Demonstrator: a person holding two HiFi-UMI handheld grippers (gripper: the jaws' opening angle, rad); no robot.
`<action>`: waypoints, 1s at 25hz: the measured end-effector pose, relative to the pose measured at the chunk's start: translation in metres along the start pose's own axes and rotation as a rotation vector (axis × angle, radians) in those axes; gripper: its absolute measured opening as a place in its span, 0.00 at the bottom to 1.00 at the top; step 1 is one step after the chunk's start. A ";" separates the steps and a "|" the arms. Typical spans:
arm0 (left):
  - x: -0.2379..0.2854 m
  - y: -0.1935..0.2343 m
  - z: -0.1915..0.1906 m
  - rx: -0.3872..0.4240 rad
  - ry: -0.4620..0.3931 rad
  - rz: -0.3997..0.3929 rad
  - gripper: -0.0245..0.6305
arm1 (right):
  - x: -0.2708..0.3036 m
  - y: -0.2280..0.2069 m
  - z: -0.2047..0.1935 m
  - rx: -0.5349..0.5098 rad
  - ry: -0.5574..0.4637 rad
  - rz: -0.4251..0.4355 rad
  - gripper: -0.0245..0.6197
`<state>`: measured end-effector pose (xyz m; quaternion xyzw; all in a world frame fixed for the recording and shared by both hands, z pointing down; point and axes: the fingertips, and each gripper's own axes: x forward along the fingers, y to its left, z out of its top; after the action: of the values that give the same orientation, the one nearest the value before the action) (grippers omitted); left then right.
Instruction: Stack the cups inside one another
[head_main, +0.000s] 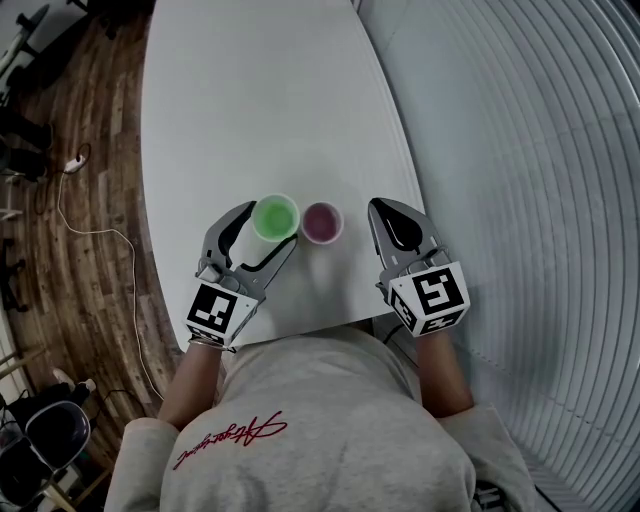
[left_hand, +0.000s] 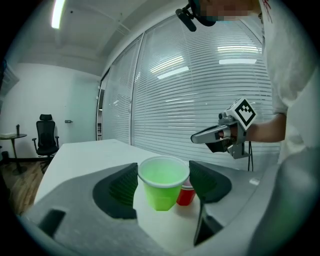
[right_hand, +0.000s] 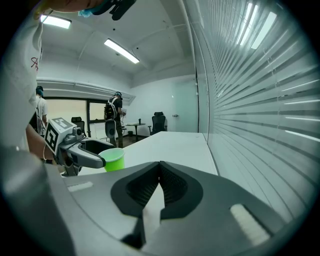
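Head view: the left gripper (head_main: 268, 228) has the green cup (head_main: 275, 216) between its jaws, near the edge of the table (head_main: 250, 100) by the person. The red cup (head_main: 322, 222) stands just beside it, on the right. The right gripper (head_main: 383, 210) sits beyond the red cup, jaws together, nothing in them.

Left gripper view: both pads press the green cup just under its rim, cup upright (bottom looks barely clear of the table, can't swear to it). Red cup is right behind.

Right gripper view: jaws closed & empty.

To do this well, I'd say: lift till the bottom clears the red rim, centre over it, keep it level, lower straight, then let go.
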<state>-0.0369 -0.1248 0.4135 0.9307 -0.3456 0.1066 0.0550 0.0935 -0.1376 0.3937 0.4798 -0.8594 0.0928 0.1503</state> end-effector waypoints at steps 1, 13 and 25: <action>0.000 -0.001 0.002 -0.002 0.001 0.000 0.52 | 0.000 -0.001 0.000 0.001 -0.002 0.000 0.03; 0.009 -0.016 0.024 0.024 -0.067 -0.019 0.52 | -0.006 -0.013 -0.005 0.006 -0.012 0.000 0.03; 0.019 -0.032 0.026 0.046 -0.088 -0.071 0.52 | -0.012 -0.016 -0.013 0.016 -0.027 -0.024 0.03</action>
<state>0.0025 -0.1174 0.3920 0.9471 -0.3120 0.0716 0.0222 0.1155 -0.1325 0.4024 0.4925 -0.8548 0.0912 0.1360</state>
